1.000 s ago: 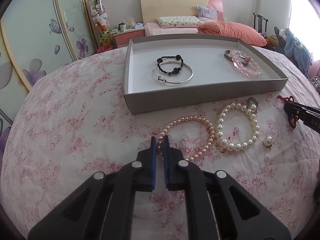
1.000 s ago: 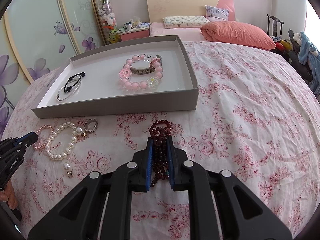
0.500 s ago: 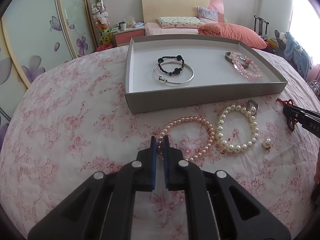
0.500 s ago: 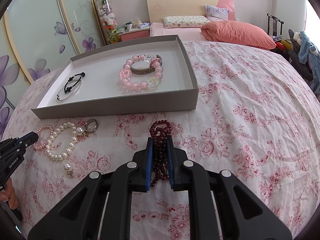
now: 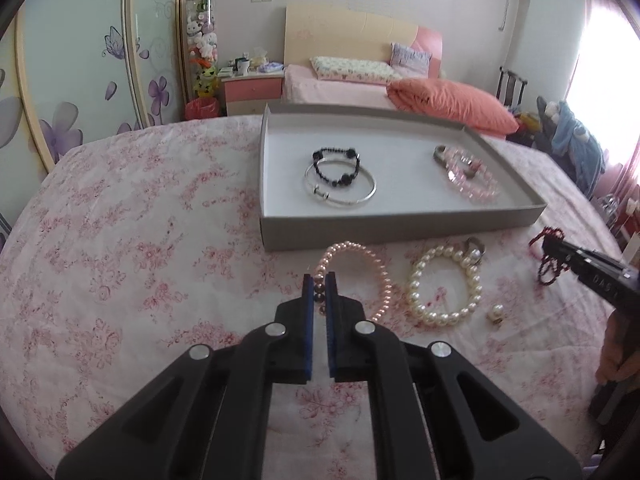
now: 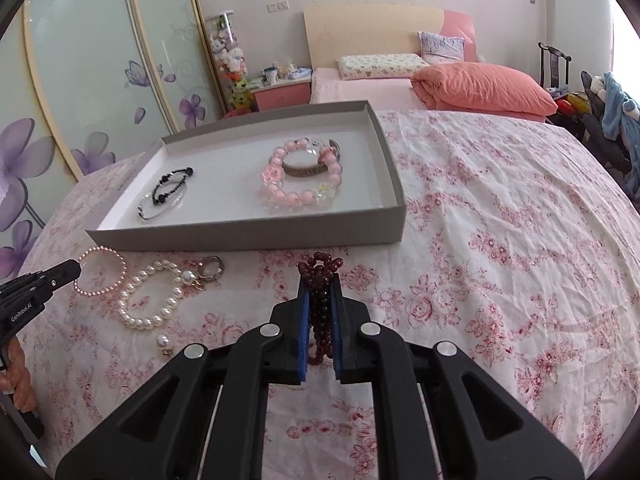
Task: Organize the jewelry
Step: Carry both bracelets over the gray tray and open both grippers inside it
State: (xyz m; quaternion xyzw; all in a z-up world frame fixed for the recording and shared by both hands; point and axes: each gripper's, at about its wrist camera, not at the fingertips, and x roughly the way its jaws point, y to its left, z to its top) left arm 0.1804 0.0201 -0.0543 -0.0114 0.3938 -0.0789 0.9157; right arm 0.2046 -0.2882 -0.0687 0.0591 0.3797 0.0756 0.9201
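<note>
Bedspread (image 6: 500, 240): pink floral print, covers the whole work surface in both views.

Tray (image 6: 248, 236): shallow grey box with a white floor, lying flat on the bedspread at 12 o'clock from the left gripper and 11 o'clock from the right gripper. Inside it, at one end, a silver bangle (image 5: 340, 190) overlapped by a black bead bracelet (image 5: 335, 166); at the other end, a pink bead bracelet (image 6: 300, 184) lying around a dull metal band (image 6: 306, 169).

Left gripper (image 5: 319, 280): fingers closed on one side of the pink pearl bracelet (image 5: 360, 276), whose far loop lies on the bedspread just in front of the tray wall.

Right gripper (image 6: 319, 280): fingers clamped on a dark red bead bracelet (image 6: 319, 276), bunched between the pads, with a loop sticking out past the tips.

White pearl bracelet (image 5: 444, 284): loose on the bedspread, just beside the pink pearl bracelet at its 3 o'clock.

Ring (image 6: 211, 267): metal, touching the white pearl bracelet on the tray side.

Pearl earring (image 5: 495, 313): single, lying apart at 4 o'clock from the white pearl bracelet.
</note>
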